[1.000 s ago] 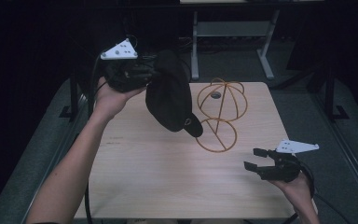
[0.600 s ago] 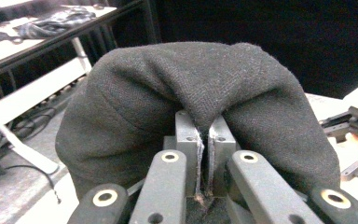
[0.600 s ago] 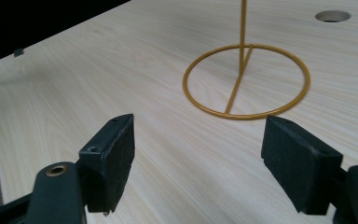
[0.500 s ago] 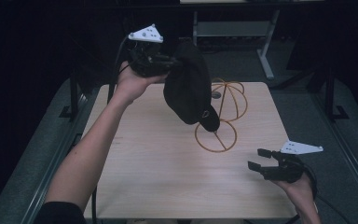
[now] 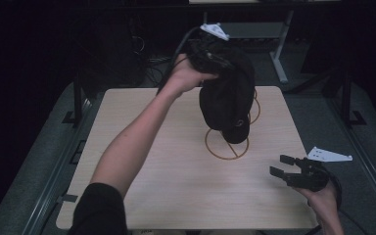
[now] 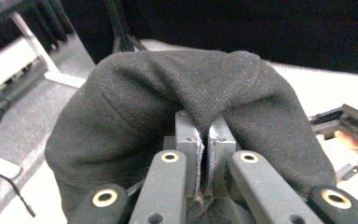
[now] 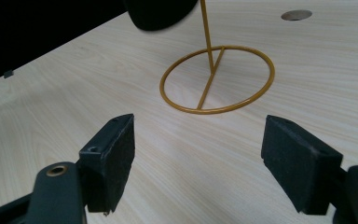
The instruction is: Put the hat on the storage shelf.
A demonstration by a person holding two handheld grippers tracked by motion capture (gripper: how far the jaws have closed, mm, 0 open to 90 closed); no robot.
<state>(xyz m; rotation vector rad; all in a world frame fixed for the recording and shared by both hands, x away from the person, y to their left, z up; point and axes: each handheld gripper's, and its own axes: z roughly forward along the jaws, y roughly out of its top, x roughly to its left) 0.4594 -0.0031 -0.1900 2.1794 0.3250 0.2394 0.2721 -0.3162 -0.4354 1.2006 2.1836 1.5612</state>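
A black cap is held above the far middle of the light wooden table by the left gripper, whose jaws are pressed together on a fold of the cap's fabric, as is seen close up in the left gripper view, where the cloth bulges out to both sides of the pinched pads. The cap is hung over a gold wire stand; its lower edge is seen just above the stand's round base ring, and part of the upper wire hoop is glimpsed at the cap's right side. Whether the cap is resting on the wire cannot be told.

The right gripper is held low near the table's right front corner, well apart from the stand, with its jaws spread wide and nothing between them. In the right gripper view the base ring, its cross bar and upright rod are seen ahead on the bare boards, with the cap's dark edge above them.

A broad stretch of bare tabletop is left open at the left and front. A small round grommet is set in the top beyond the ring.
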